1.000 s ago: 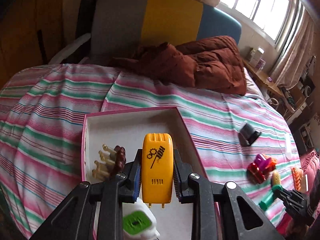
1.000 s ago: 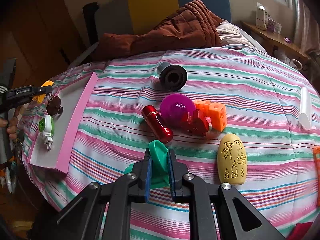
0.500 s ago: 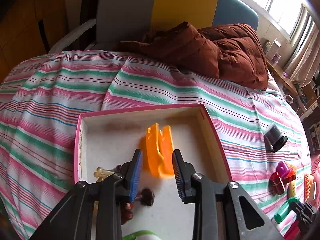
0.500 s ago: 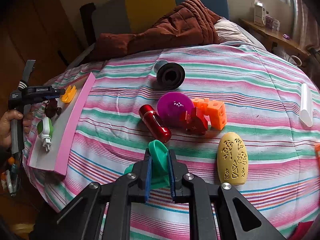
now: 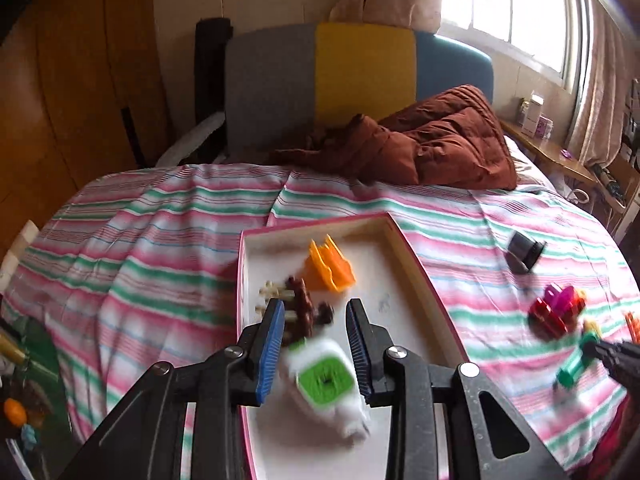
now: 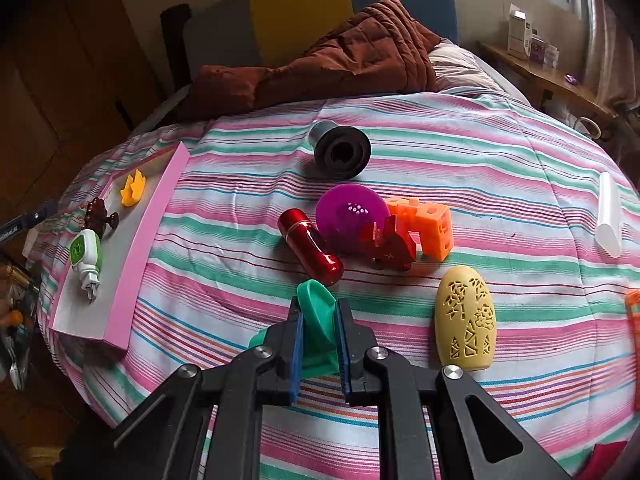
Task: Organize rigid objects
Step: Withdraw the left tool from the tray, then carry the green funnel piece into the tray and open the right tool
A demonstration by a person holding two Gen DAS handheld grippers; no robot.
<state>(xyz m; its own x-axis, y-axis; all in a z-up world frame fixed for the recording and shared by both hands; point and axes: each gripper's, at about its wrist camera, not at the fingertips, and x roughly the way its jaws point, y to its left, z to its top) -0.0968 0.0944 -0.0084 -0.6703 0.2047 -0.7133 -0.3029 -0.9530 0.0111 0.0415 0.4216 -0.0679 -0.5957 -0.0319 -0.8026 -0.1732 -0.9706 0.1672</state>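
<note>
The pink-walled tray (image 5: 416,264) holds an orange crown-shaped piece (image 5: 330,266), a brown knobbed piece (image 5: 306,308), a cream piece (image 5: 270,292) and a white-and-green plug (image 5: 326,380). My left gripper (image 5: 315,308) hovers over the tray's near half with its jaws opening and nothing gripped; the plug lies below them. My right gripper (image 6: 320,306) is shut on a green plastic piece (image 6: 316,300) resting on the striped bedspread. Just beyond it lie a red cylinder (image 6: 310,246), a purple disc (image 6: 348,212), a dark red piece (image 6: 390,246), an orange cube (image 6: 430,224) and a yellow oval (image 6: 466,320).
A black spool (image 6: 340,152) lies farther back and a white tube (image 6: 609,214) at the right. A brown quilt (image 5: 440,144) is heaped at the head of the bed. The tray's wall (image 6: 148,240) stands left of the toys, near the bed's edge.
My left gripper let go of the orange piece, which now lies in the tray, and drew back with its jaws apart. The right gripper kept still on the green piece.
</note>
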